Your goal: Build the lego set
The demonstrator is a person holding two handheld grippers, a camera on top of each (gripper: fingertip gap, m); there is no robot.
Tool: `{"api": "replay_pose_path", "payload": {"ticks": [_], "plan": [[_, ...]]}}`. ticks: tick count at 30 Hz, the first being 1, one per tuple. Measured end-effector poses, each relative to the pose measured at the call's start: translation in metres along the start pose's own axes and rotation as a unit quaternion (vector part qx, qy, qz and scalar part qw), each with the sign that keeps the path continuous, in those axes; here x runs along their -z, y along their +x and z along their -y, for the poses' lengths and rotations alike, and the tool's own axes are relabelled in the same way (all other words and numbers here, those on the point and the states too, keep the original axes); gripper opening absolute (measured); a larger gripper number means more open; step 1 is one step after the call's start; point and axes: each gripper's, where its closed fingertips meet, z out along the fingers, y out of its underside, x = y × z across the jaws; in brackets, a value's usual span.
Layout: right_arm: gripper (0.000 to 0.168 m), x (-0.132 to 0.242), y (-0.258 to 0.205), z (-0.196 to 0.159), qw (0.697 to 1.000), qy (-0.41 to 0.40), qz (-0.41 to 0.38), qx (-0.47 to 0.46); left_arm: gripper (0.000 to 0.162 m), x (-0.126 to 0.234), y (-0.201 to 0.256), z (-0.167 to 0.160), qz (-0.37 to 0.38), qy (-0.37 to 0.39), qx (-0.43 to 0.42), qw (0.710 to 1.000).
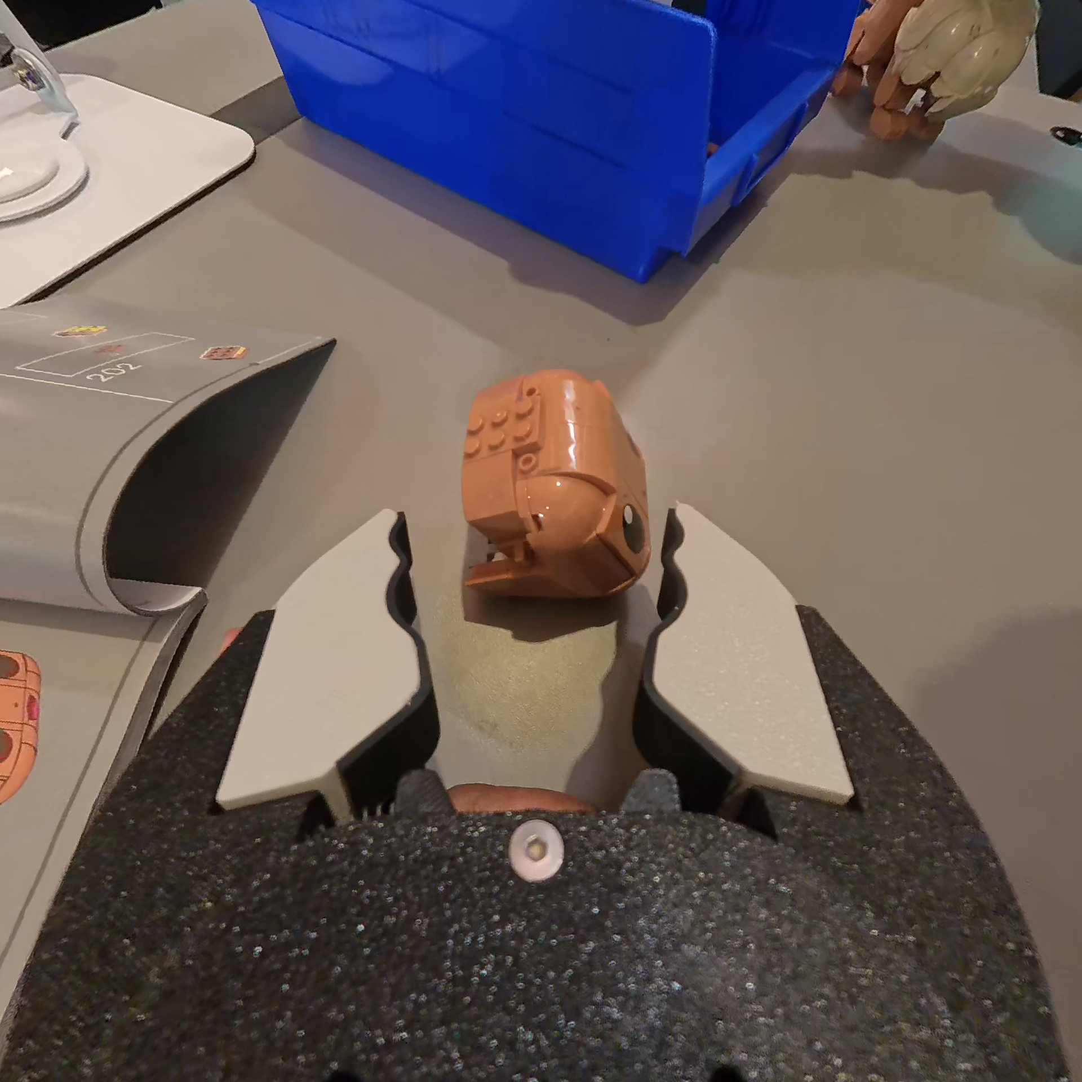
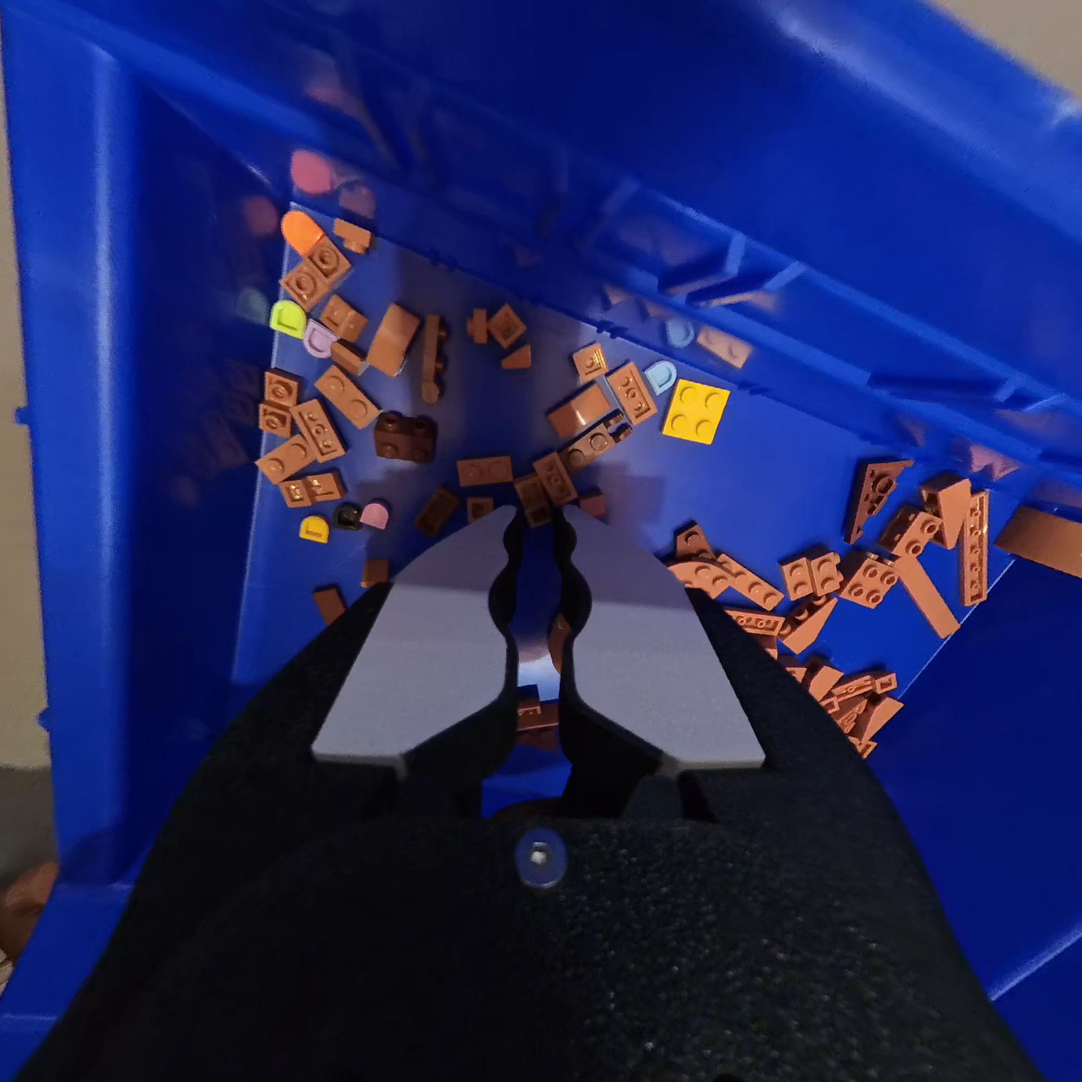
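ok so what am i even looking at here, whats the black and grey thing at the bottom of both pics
That is a handheld two-finger tool; a person holds one in each hand, each carrying a camera looking along its fingers. The left tool is open and empty over a grey table, just short of a half-built brown lego head. Beside it lie an instruction booklet and a blue bin. The right tool reaches into the blue bin of loose brown lego pieces, nearly closed; whether it grips one is unclear.
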Motion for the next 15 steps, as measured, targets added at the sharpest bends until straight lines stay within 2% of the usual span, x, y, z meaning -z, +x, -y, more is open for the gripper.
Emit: {"api": "replay_pose_path", "payload": {"ticks": [8, 15], "plan": [[0.009, 0.000, 0.000, 0.000, 1.000, 0.001, 0.001, -0.007, 0.082, 0.001, 0.004, -0.001, -0.005, -0.001, -0.004, 1.000], [0.009, 0.006, 0.004, -0.020, 1.000, -0.023, -0.015, -0.016, 0.080, 0.000, 0.003, -0.003, 0.001, -0.007, -0.001, 1.000]]}}
